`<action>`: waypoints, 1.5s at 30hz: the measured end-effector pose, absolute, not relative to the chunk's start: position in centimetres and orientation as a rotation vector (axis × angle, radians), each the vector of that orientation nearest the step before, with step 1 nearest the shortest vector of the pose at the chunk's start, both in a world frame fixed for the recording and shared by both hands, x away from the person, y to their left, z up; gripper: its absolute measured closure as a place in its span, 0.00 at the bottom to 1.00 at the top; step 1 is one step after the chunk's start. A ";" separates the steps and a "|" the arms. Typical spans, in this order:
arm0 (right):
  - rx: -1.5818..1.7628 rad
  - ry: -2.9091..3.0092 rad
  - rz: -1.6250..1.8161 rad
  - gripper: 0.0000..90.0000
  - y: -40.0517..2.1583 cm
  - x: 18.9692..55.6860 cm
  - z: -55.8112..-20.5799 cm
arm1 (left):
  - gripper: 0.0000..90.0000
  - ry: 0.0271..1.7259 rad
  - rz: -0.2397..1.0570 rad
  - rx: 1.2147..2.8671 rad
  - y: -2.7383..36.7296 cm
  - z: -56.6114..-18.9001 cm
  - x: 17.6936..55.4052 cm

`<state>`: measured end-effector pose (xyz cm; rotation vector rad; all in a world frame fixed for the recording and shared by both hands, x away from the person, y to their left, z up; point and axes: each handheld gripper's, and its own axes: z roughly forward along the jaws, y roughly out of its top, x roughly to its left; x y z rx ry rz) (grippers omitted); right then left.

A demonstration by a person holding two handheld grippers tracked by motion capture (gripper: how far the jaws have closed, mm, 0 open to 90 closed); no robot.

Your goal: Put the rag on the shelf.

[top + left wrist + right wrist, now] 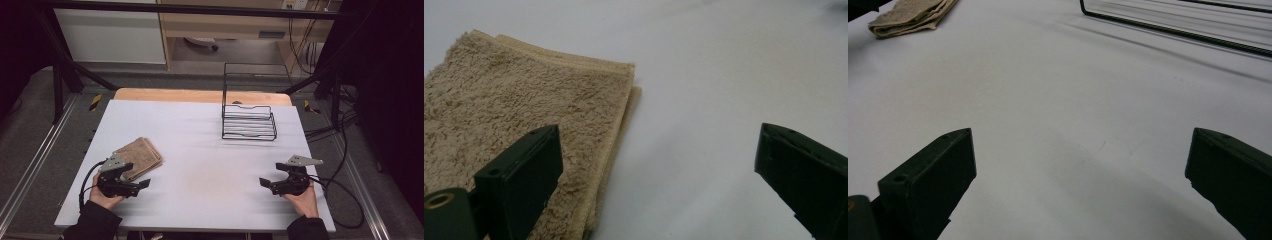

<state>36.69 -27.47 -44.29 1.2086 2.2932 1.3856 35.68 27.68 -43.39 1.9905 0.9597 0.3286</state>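
Two grippers sit low over one white table (200, 150), one in each of your hands, and both point inward toward the middle. Largest thing on that surface is the single black wire rack (248, 117), which stands well beyond your right gripper (265, 182) and a little to the inner side of it; in the right gripper view one rail of it crosses the far top corner, ahead of the jaws. Next in size is the one folded tan towel (140, 156), lying flat just beside your left gripper (144, 184), on the far side of it. In the left gripper view the towel (524, 115) spreads under and ahead of the near jaw, its folded edge running between the two jaws, while the other jaw stands over bare table. From the right gripper view the same towel (910, 16) lies far off, beyond the left-hand jaw.

Your left hand (102, 197) grips its tool from behind, forearm coming up from the near edge, wrist level. Your right hand (302, 197) mirrors it. Both sets of jaws stand spread wide, nothing between the pads, neither one pressing on the towel.
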 end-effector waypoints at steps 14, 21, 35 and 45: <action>1.206 2.305 1.368 0.01 -27.4 36.7 -44.4 | 0.08 0.976 0.332 1.995 27.3 -43.1 35.6; 1.211 2.302 1.366 0.00 -27.3 36.6 -44.4 | 0.11 0.991 0.336 1.979 26.6 -42.3 36.1; 1.216 2.305 1.348 0.00 -27.3 36.6 -44.4 | 0.24 1.049 0.377 2.044 24.6 -41.7 38.3; 1.214 2.302 1.349 0.00 -27.3 36.6 -44.4 | 0.37 1.101 0.407 2.102 22.6 -42.3 41.1</action>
